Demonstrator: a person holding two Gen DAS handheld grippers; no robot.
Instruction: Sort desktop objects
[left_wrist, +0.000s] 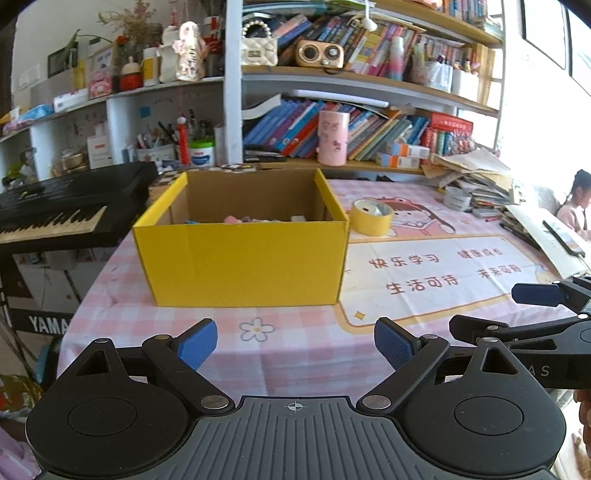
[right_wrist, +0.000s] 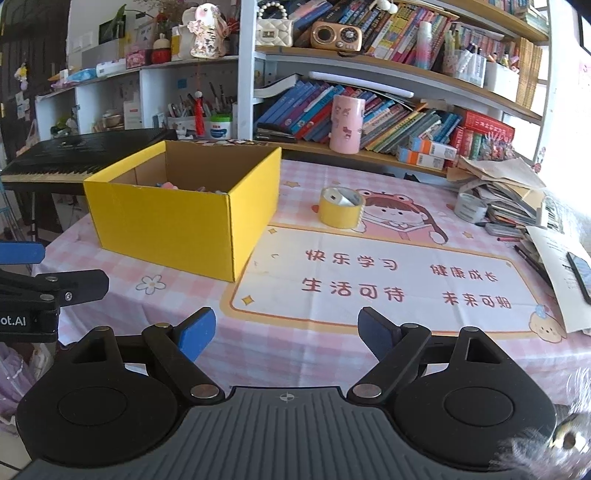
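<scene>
A yellow cardboard box (left_wrist: 243, 258) stands open on the pink checked tablecloth, with small items (left_wrist: 236, 219) lying inside; it also shows in the right wrist view (right_wrist: 166, 225). A yellow tape roll (left_wrist: 370, 216) lies right of the box, also seen in the right wrist view (right_wrist: 341, 206). My left gripper (left_wrist: 295, 343) is open and empty, held above the table's near edge in front of the box. My right gripper (right_wrist: 286, 334) is open and empty, beside the left one, facing the printed mat.
A grey tape roll (right_wrist: 470, 207), a pile of papers and books (right_wrist: 513, 192) and pens lie at the right. A pink cylinder (right_wrist: 346, 123) stands on the shelf behind. A black keyboard (left_wrist: 55, 206) stands left of the table. A child (left_wrist: 576, 203) sits at far right.
</scene>
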